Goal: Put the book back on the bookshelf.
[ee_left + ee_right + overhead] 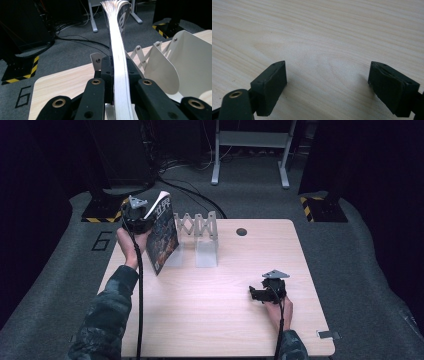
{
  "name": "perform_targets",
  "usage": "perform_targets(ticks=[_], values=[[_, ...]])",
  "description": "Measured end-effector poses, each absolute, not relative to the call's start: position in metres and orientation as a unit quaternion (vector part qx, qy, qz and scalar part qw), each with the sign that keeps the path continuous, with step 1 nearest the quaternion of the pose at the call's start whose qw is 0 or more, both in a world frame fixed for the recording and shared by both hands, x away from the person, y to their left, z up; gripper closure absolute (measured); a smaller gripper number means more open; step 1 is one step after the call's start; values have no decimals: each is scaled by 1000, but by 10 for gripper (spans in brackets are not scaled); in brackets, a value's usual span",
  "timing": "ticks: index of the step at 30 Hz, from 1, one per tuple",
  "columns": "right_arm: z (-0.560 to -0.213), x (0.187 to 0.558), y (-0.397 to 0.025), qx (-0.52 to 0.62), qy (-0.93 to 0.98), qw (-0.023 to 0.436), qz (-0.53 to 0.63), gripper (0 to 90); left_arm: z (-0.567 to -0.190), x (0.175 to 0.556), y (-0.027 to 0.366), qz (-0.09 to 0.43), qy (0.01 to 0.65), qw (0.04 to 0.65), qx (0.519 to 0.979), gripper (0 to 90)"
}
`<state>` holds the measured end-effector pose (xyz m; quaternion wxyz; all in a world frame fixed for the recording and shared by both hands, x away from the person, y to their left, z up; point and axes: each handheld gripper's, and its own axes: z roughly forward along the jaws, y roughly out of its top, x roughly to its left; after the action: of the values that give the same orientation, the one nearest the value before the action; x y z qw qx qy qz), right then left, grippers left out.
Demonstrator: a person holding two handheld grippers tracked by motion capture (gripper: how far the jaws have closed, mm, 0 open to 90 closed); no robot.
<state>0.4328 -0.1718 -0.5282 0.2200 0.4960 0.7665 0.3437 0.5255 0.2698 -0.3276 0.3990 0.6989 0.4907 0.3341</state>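
Left gripper (142,215) is clamped on a magazine (162,234), holding it up on edge over the table's (210,310) far left corner, right next to the white accordion file rack (200,227). The cover's dark with white lettering, too blurry to read. There's a "6" (101,241) marked on the floor. Right gripper (257,294) sits low over bare wood, jaws spread wide, nothing in them.

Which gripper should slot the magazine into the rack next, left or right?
Left. The left gripper is shut on the magazine, held upright right beside the white accordion rack. The right gripper is open, nearer the table's front edge.
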Motion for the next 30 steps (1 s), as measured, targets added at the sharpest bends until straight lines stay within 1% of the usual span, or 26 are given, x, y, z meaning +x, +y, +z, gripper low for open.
perform_targets(ticks=[5, 7, 8, 9, 10, 11, 12, 15, 19, 24, 30], values=[[-528, 433, -172, 496, 766, 220, 344, 147, -328, 527, 276, 332, 496, 399, 697, 805], [-528, 433, -172, 496, 766, 220, 344, 147, -327, 523, 277, 336, 495, 403, 693, 773], [-528, 433, -172, 496, 766, 220, 344, 147, -326, 522, 278, 341, 494, 397, 694, 733], [-528, 433, -172, 496, 766, 220, 344, 148, -326, 521, 279, 337, 496, 398, 694, 671], [-528, 433, -172, 496, 766, 220, 344, 148, -326, 520, 280, 335, 496, 403, 693, 650], [-528, 433, -172, 496, 766, 220, 344, 148, -324, 519, 281, 335, 499, 402, 691, 597], [-528, 433, -172, 496, 766, 220, 344, 147, -323, 517, 282, 336, 499, 401, 690, 521], [-528, 433, -172, 496, 766, 220, 344, 148, -320, 511, 284, 340, 497, 409, 686, 404], [-528, 433, -172, 496, 766, 220, 344, 148, -318, 497, 285, 345, 483, 414, 690, 314], [-528, 433, -172, 496, 766, 220, 344, 148, -319, 481, 289, 351, 474, 425, 687, 240], [-528, 433, -172, 496, 766, 220, 343, 148, -330, 469, 293, 348, 468, 426, 692, 160]])
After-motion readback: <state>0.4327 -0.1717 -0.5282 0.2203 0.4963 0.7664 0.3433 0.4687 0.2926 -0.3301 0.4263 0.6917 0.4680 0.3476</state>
